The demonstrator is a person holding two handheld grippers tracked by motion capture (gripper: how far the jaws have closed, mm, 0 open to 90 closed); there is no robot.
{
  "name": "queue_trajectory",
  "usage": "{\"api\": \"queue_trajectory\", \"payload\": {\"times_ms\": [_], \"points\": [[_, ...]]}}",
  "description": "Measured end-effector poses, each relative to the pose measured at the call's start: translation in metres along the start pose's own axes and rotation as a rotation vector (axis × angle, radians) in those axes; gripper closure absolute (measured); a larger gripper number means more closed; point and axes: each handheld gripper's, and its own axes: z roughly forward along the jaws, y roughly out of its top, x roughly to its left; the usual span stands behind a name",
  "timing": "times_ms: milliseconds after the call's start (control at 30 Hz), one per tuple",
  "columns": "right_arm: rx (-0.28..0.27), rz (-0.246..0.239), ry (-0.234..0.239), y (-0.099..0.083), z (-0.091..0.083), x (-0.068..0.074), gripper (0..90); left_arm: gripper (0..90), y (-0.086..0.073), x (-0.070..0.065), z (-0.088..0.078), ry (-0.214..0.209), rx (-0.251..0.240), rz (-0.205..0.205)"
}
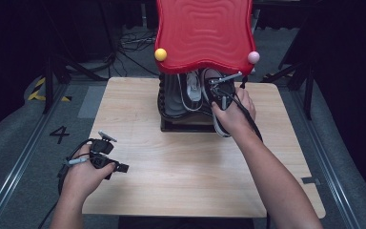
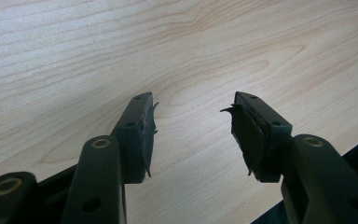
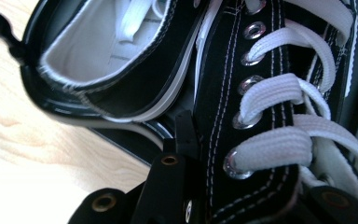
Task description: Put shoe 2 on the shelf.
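Note:
A black canvas sneaker [image 1: 211, 85] with white laces leans at the right of a black rack base [image 1: 186, 125], under a red wavy top [image 1: 204, 33]. My right gripper [image 1: 221, 95] is shut on it. In the right gripper view the jaws clamp the eyelet side of the sneaker [image 3: 223, 93], with my right gripper [image 3: 242, 158] low in the frame. A second black sneaker [image 1: 190, 90] stands beside it, its white lining [image 3: 121, 51] showing. My left gripper [image 1: 123, 167] rests near the table's left front, open and empty [image 2: 193, 135] above bare wood.
The light wooden table [image 1: 181, 162] has a broad bare stretch between the rack and the front edge. A yellow ball [image 1: 160, 54] and a pink ball [image 1: 253, 57] cap the red top's front corners. Dark stands and cables surround the table.

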Motion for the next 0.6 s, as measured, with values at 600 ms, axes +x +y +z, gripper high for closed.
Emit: {"api": "queue_trajectory", "payload": {"times_ms": [600], "points": [[-0.017, 0.03, 0.06, -0.003, -0.006, 0.004, 64.3, 49.4, 0.014, -0.007, 0.007, -0.012, 0.011, 0.032]]}}
